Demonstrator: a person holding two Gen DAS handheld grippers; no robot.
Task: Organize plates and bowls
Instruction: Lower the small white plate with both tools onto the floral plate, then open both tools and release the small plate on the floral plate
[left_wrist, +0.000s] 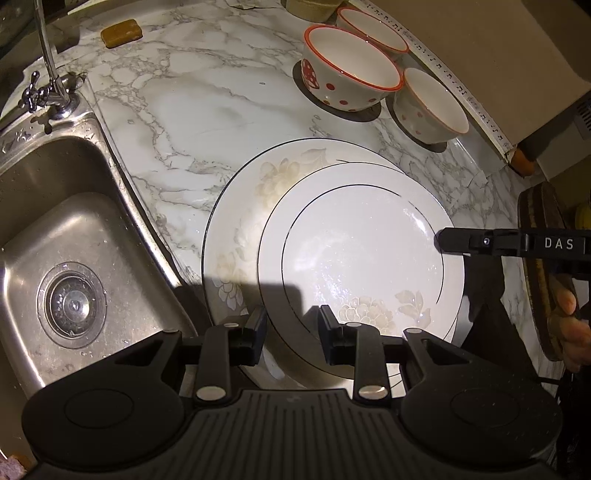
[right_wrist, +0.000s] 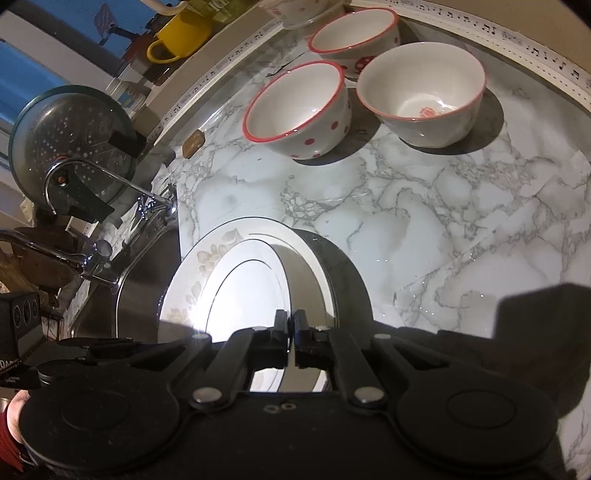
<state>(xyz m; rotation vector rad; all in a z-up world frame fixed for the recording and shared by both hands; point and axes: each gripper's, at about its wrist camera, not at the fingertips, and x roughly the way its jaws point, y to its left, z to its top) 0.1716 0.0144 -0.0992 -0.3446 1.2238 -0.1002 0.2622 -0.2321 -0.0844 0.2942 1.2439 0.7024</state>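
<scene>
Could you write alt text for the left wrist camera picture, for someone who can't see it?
Two stacked white plates, a smaller plate on a larger plate, sit on a marble counter beside a steel sink. The left gripper hangs over their near edge; the right gripper reaches in from the right. Three red-rimmed bowls stand behind.

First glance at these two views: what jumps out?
Two stacked white plates: the smaller plate lies on the larger floral plate, on the marble counter beside the steel sink. The right gripper is shut at the smaller plate's rim, while the left gripper is part open over its near edge. Behind, three red-rimmed polka-dot bowls cluster by the wall.
</scene>
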